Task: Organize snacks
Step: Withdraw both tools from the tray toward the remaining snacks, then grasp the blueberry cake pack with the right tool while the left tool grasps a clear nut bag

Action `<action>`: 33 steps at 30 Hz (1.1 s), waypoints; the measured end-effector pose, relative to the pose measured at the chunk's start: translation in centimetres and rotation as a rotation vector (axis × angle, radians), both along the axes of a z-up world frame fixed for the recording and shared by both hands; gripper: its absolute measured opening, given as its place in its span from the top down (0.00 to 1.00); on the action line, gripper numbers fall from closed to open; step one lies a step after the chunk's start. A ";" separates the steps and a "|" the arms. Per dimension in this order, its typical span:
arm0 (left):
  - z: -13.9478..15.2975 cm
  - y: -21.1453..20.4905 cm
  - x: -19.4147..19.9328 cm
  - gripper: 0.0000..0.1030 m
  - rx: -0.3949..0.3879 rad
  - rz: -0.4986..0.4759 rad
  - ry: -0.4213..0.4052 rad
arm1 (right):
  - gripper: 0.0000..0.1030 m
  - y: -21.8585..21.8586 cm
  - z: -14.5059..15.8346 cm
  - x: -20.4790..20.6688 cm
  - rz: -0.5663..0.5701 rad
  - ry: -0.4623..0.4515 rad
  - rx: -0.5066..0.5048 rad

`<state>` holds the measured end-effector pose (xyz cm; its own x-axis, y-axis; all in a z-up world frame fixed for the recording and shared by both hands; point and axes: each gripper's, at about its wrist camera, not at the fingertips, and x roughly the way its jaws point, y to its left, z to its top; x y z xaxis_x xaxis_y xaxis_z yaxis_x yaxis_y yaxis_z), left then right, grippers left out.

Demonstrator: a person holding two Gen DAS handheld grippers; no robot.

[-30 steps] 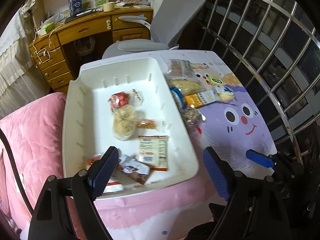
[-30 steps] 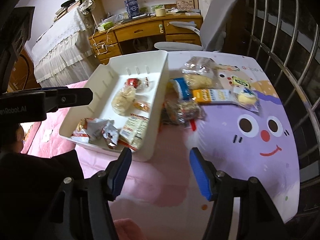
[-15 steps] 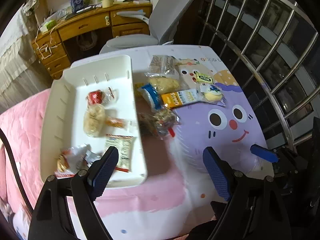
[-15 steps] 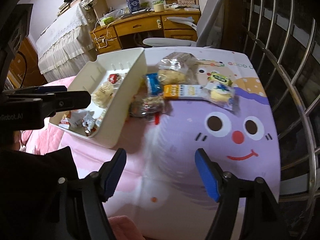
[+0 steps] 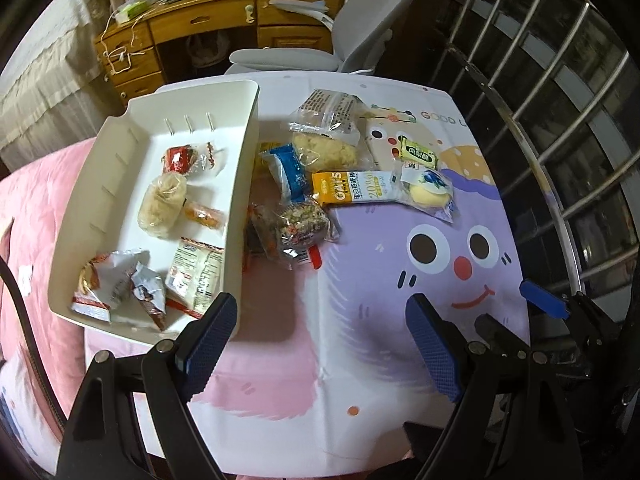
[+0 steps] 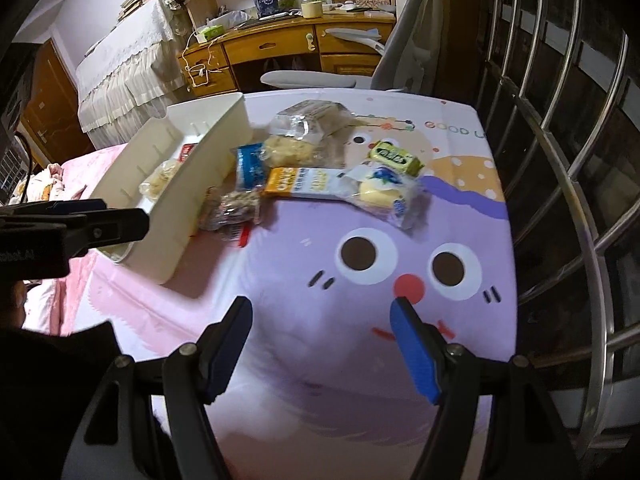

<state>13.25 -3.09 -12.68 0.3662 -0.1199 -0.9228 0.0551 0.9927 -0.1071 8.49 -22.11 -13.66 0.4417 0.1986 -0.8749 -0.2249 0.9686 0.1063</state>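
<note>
With both grippers, left [image 5: 318,338] and right [image 6: 322,346], spread and empty, I judged the loose packets [image 6: 298,184] at upper centre still needed moving into the tray [image 5: 240,168].

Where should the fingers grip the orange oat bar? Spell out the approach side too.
Grip the orange oat bar across its narrow width at its orange end, coming from above. It lies flat, and its white end is tucked under the yellow cake packet, so the orange end is the freer part. The right gripper is open and empty.
</note>
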 end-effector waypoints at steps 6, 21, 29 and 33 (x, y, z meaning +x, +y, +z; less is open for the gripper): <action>-2.3 -1.1 1.6 0.17 0.003 0.096 0.031 | 0.26 -2.2 -1.3 1.3 -0.006 -0.057 -0.051; -6.8 -2.2 5.9 0.17 0.063 0.278 0.078 | 0.14 -3.4 -3.4 7.9 0.124 -0.139 -0.102; -9.2 -2.4 9.1 0.17 0.112 0.337 0.119 | 0.14 -2.2 -5.3 11.7 0.199 -0.179 -0.121; -10.2 -2.7 10.2 0.17 0.143 0.348 0.138 | 0.14 -1.7 -6.9 13.2 0.224 -0.177 -0.141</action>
